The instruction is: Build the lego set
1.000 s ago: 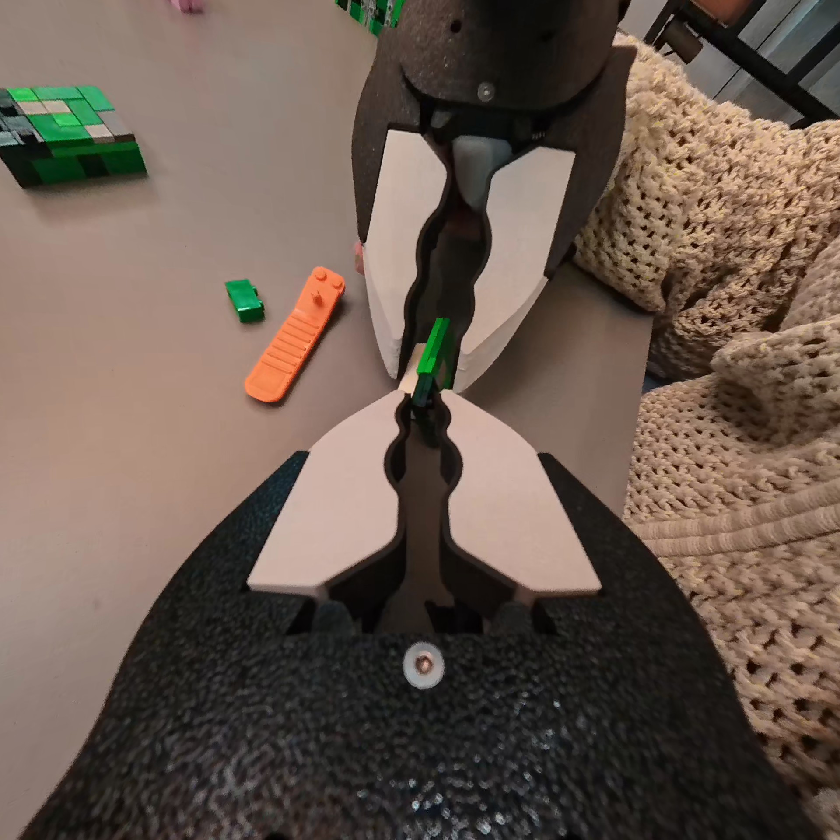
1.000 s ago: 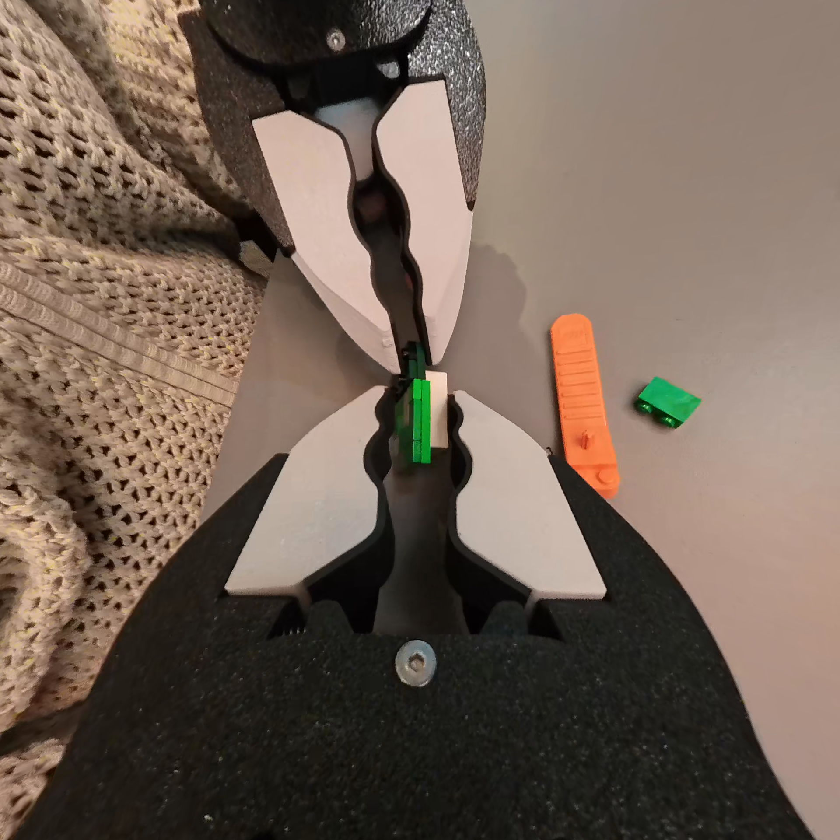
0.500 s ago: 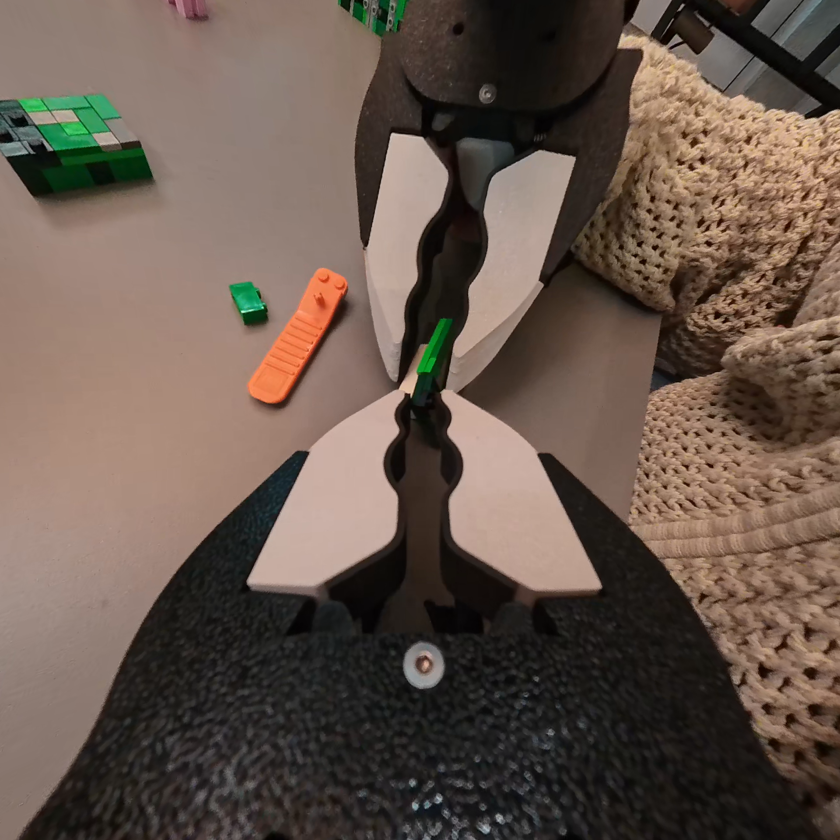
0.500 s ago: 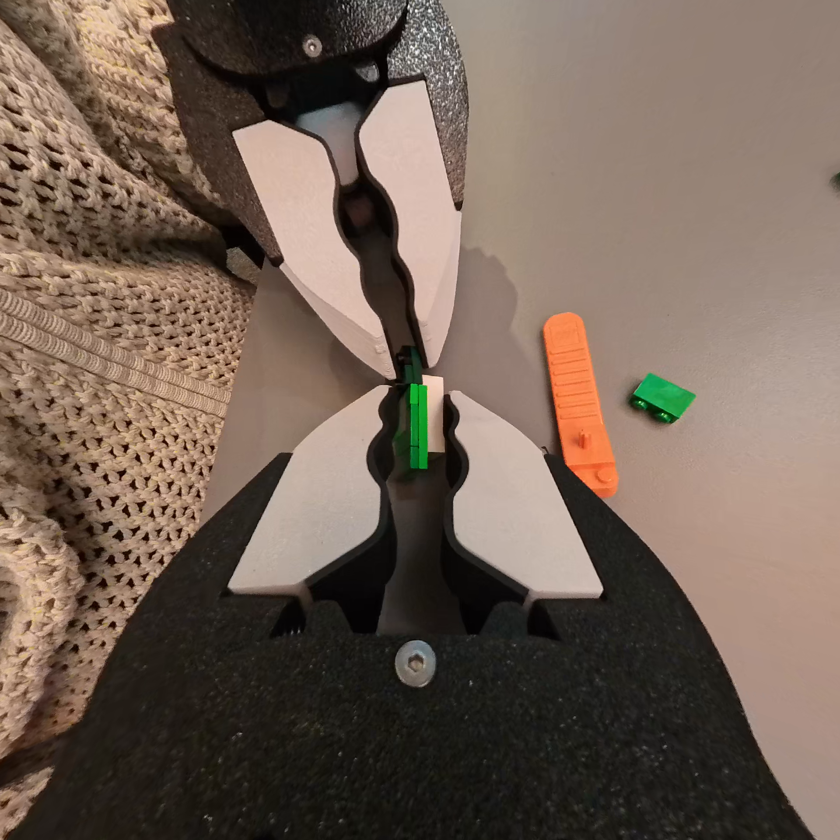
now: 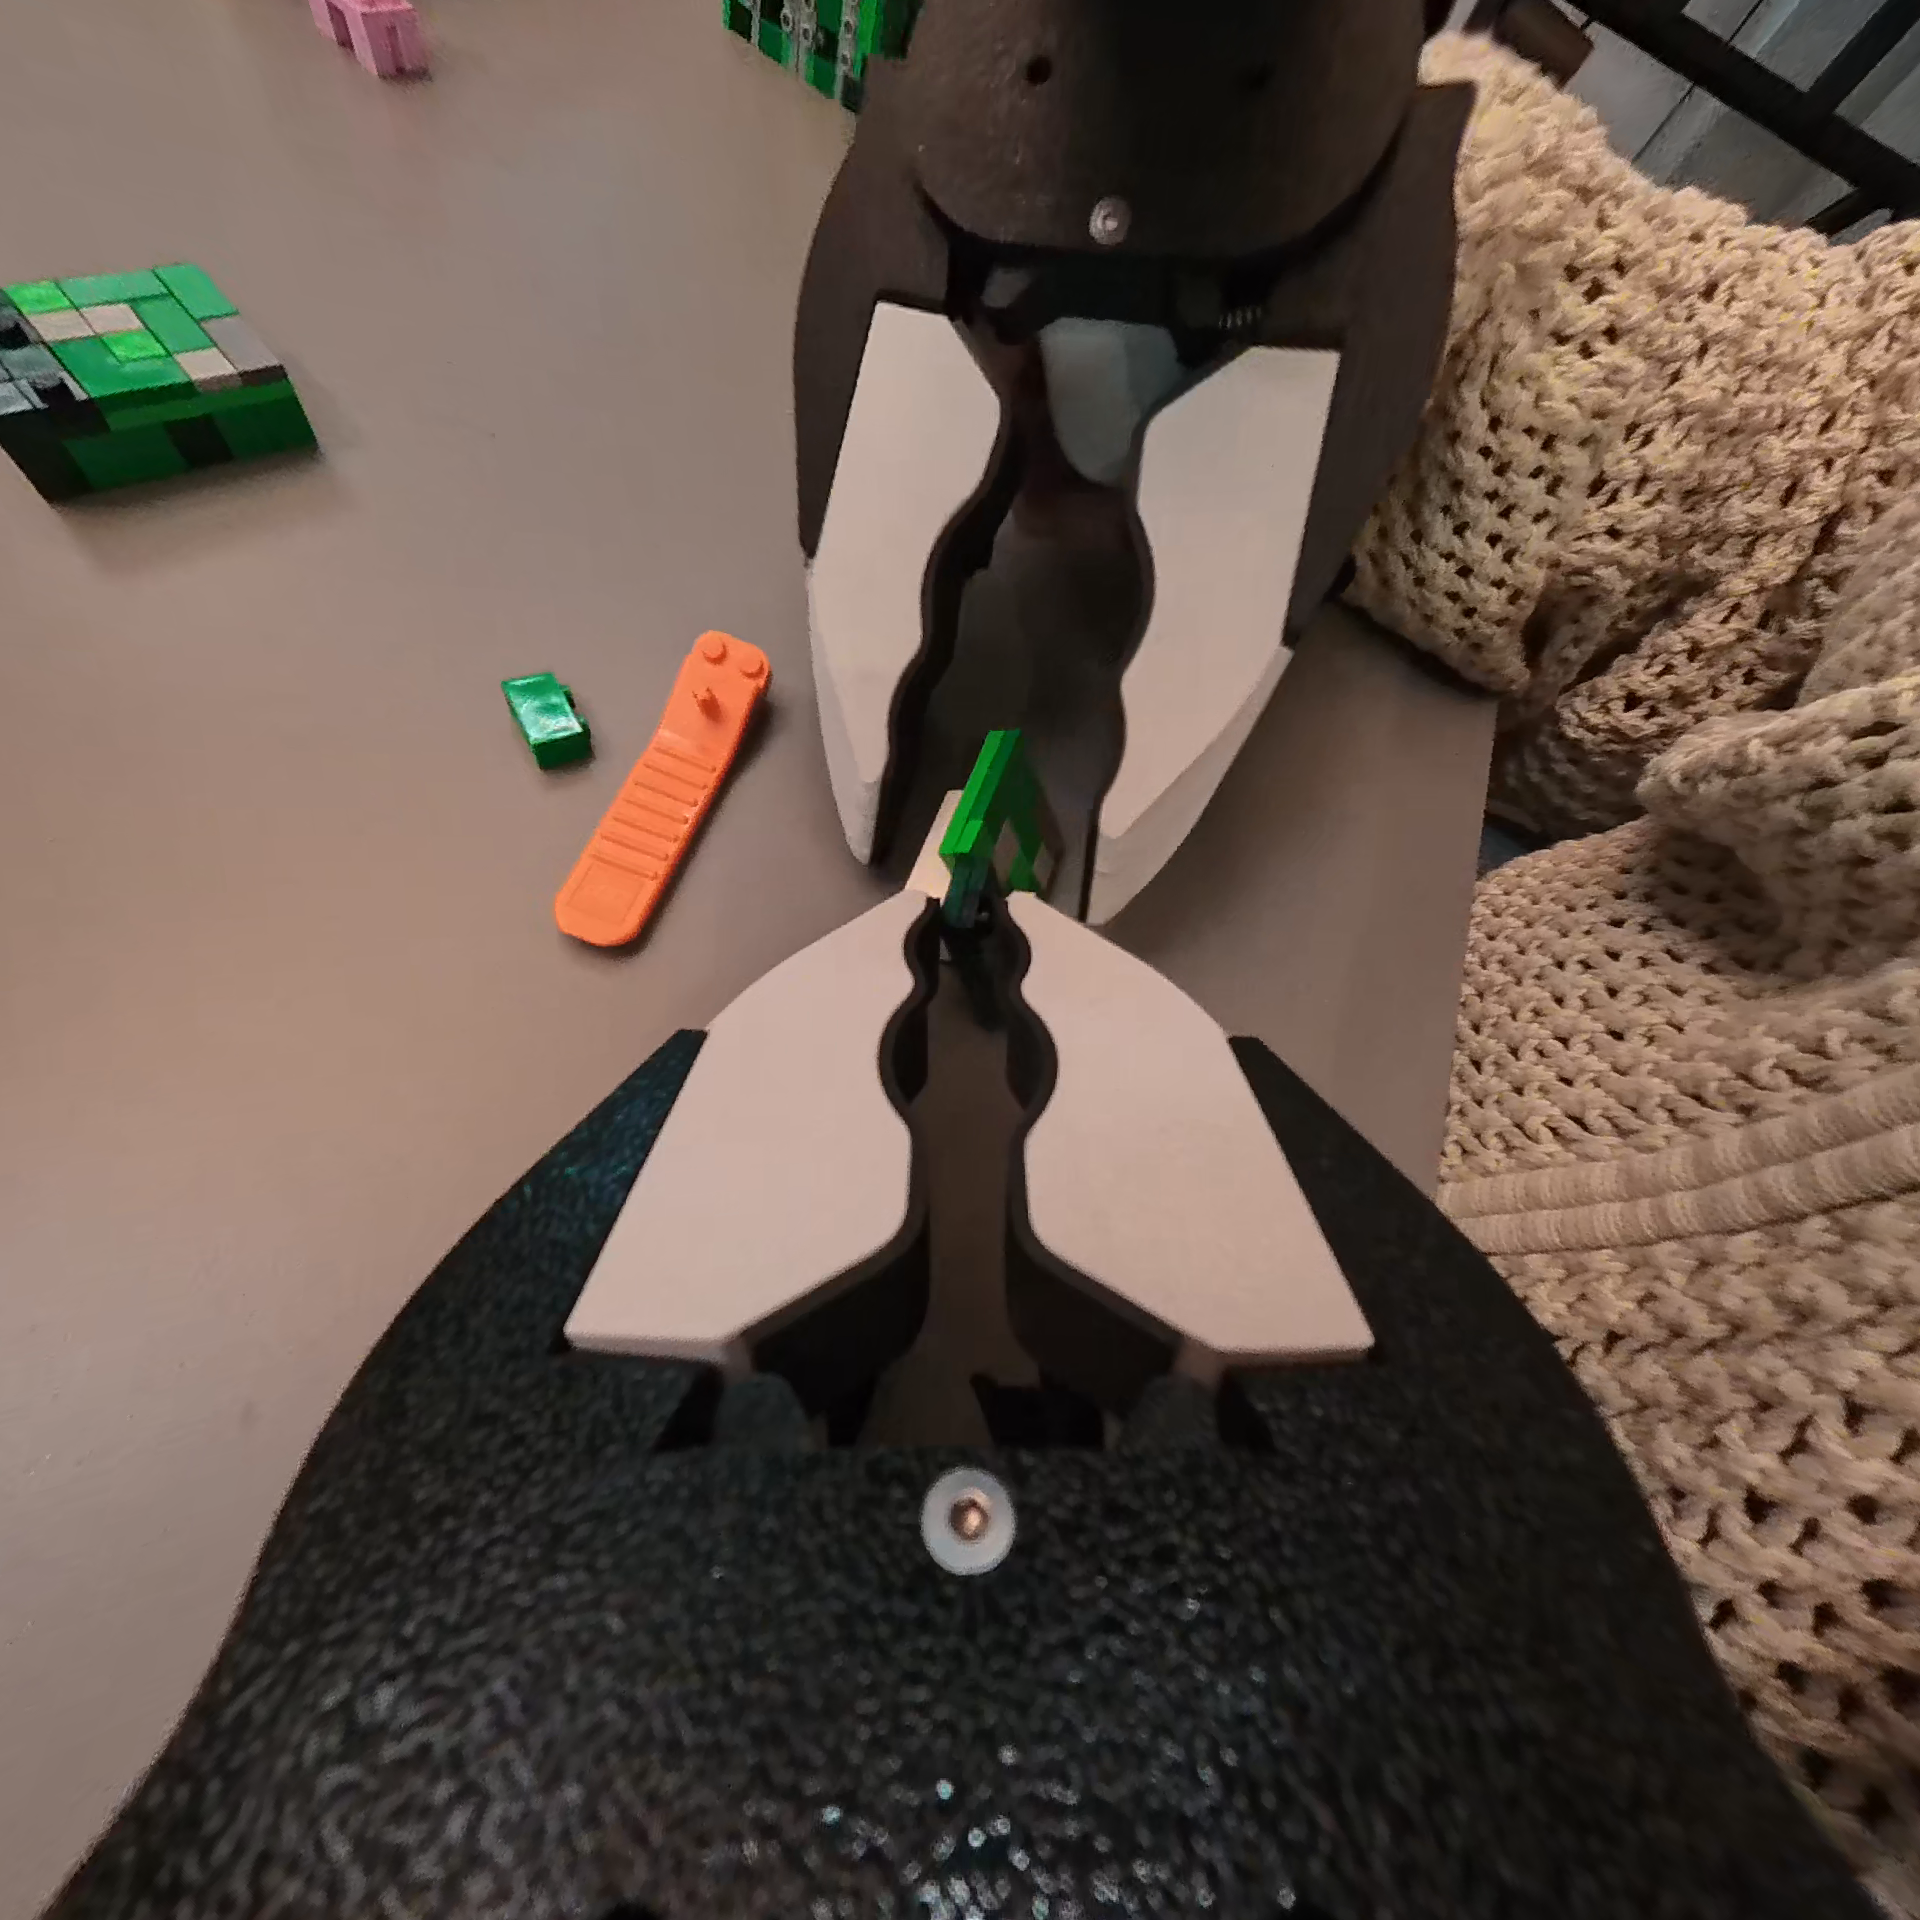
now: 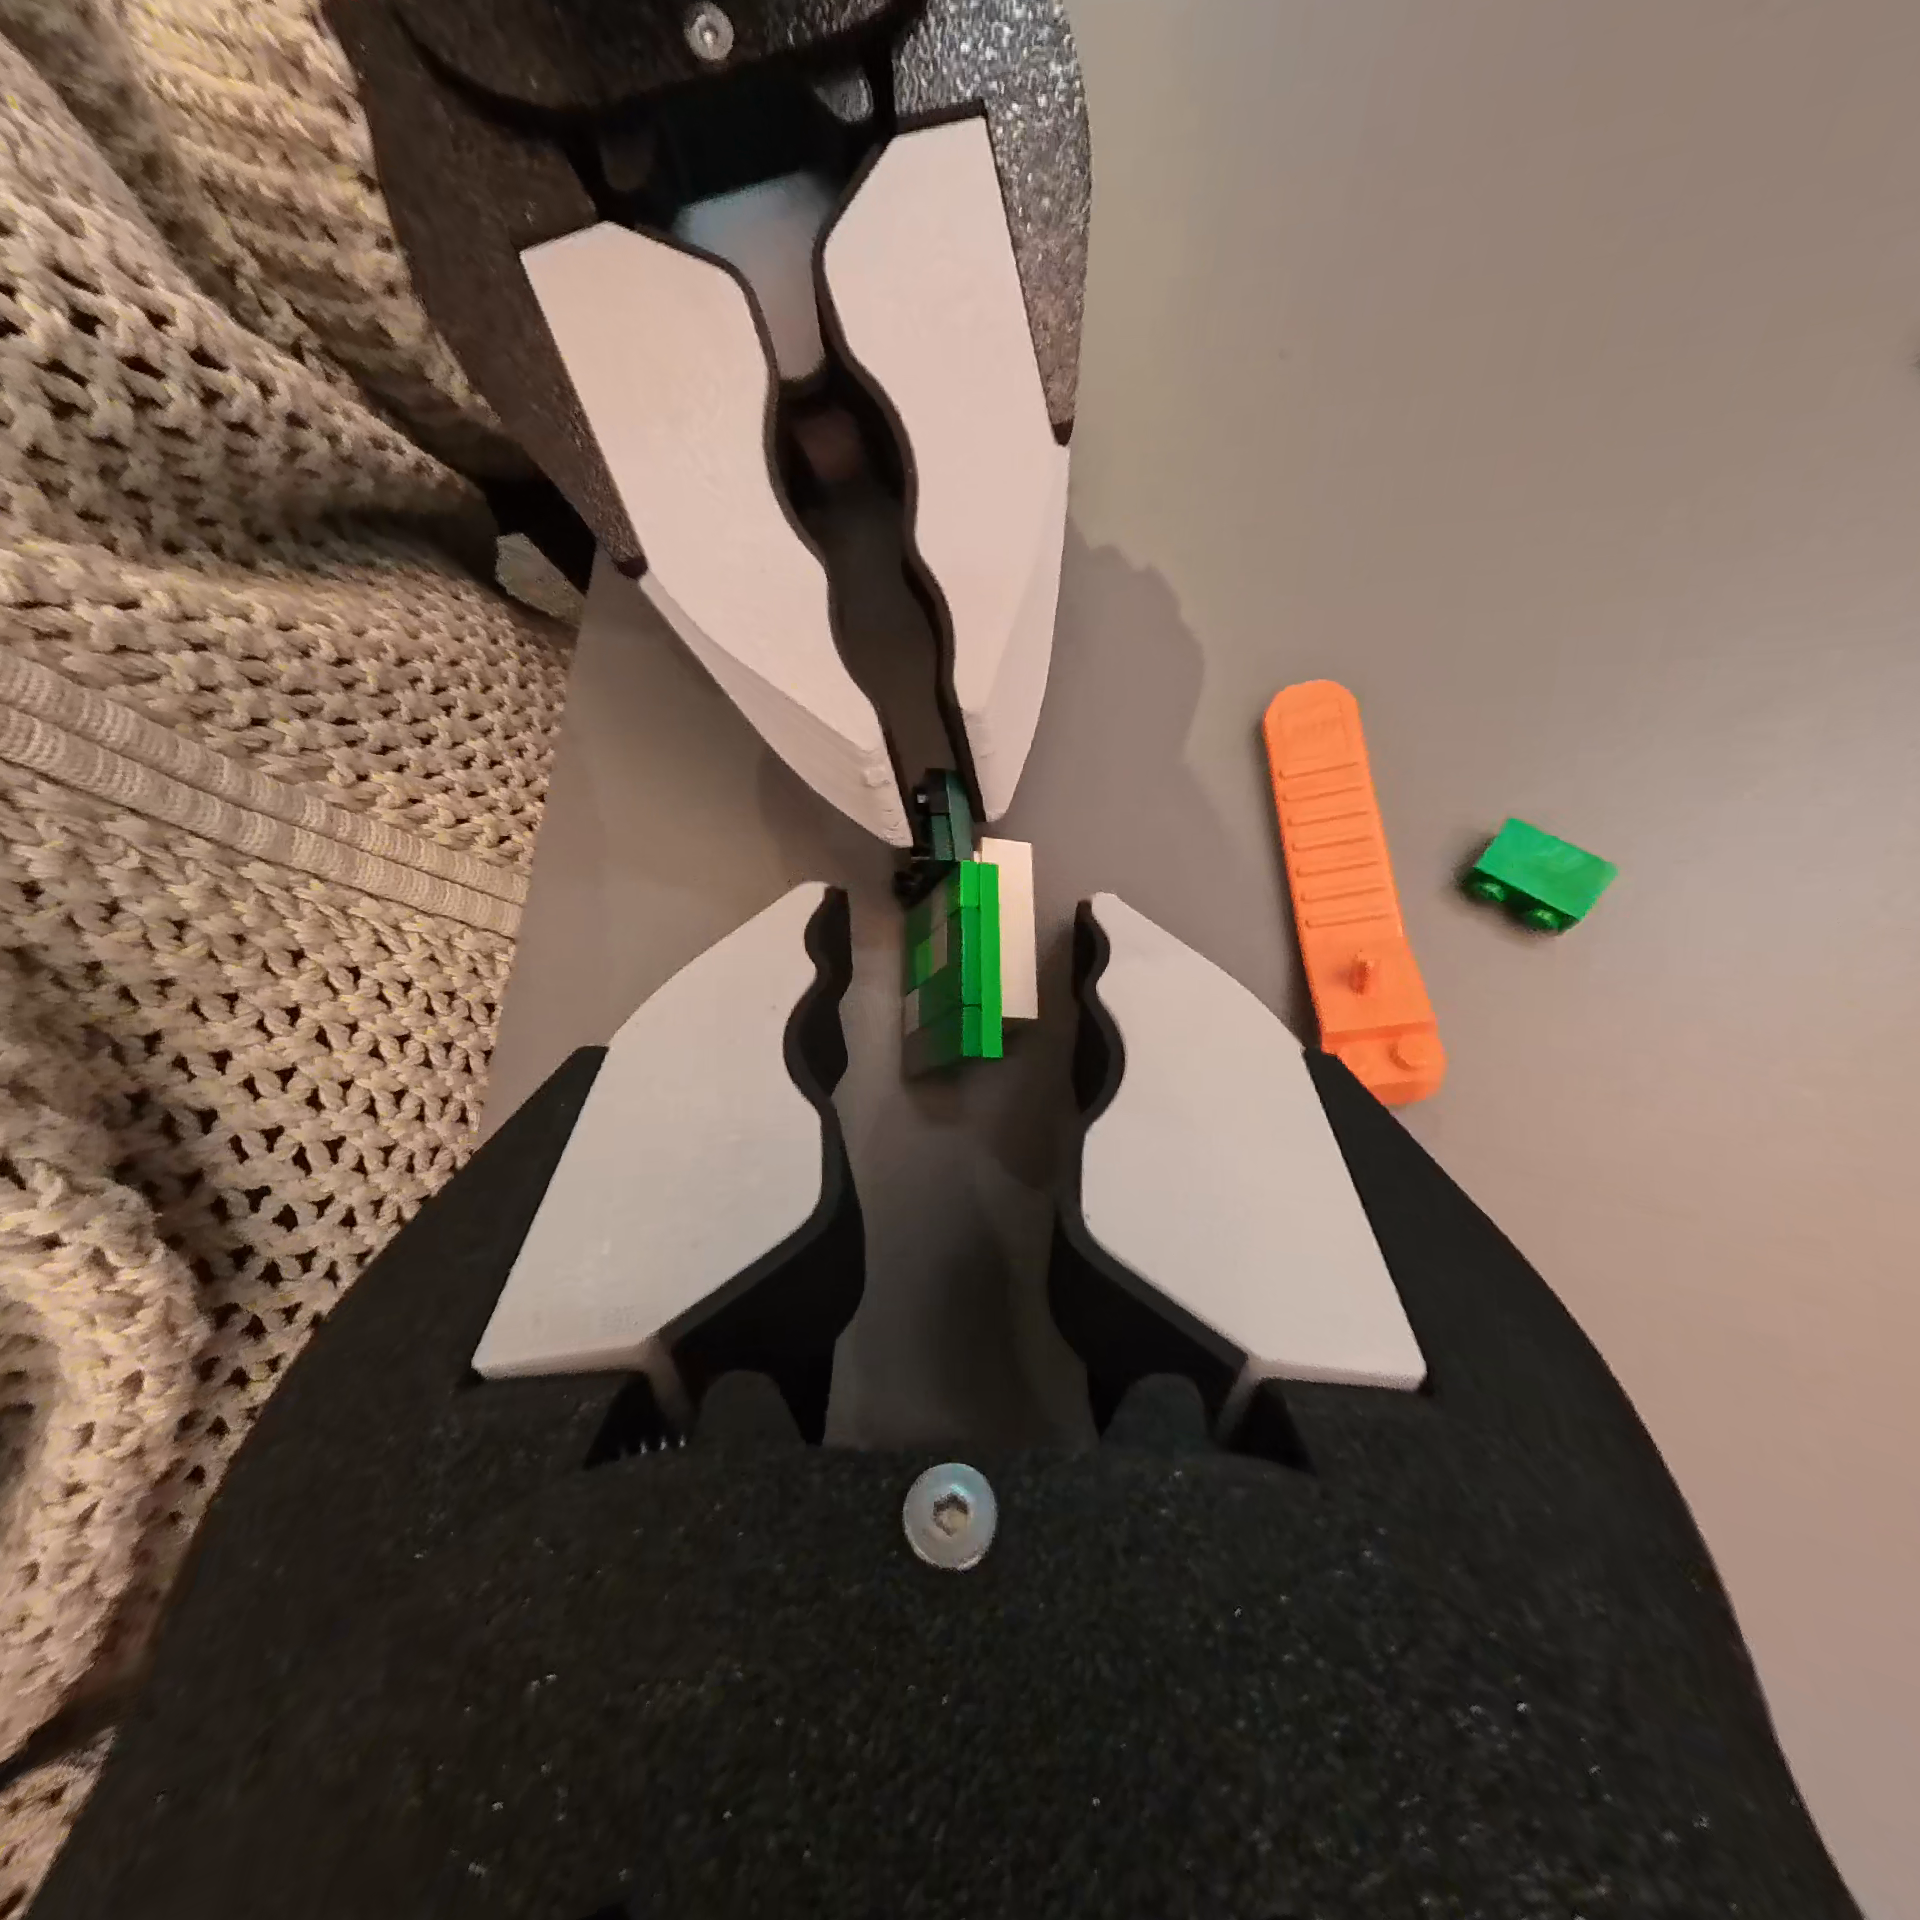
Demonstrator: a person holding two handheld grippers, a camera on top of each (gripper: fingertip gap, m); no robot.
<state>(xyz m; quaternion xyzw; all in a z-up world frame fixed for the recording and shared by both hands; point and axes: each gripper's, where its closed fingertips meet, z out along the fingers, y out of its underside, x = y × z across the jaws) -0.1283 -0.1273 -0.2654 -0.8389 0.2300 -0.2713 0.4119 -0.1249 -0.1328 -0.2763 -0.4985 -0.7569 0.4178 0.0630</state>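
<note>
Grippers tip to tip above the grey-brown table [image 5: 312, 1039], close to its edge. Left gripper [image 5: 966, 914] closed, fingers pinched on the dark lower end of a small green lego assembly [image 5: 987, 821]: thin green plates stacked with one white plate on the side. Same assembly [image 6: 961, 966] seen edge-on from the right wrist camera, reaching out of the left gripper's tips into the gap of the right gripper [image 6: 956, 914]. Right gripper's fingers [image 6: 707, 1091] spread apart, one on each side of the stack, clear of it on both sides.

Left of the left gripper, flat on the table: orange brick separator [image 5: 665, 790], and just beyond it a loose green brick [image 5: 545, 719] lying studs sideways. Farther from the separator, toward the upper left, a finished block of green, grey and black bricks [image 5: 145, 374]. At the far table edge, pink bricks [image 5: 374, 26] and another green build [image 5: 810, 42], both cut off. Cream knitted sleeves [image 5: 1662, 935] beside the table on the right.
</note>
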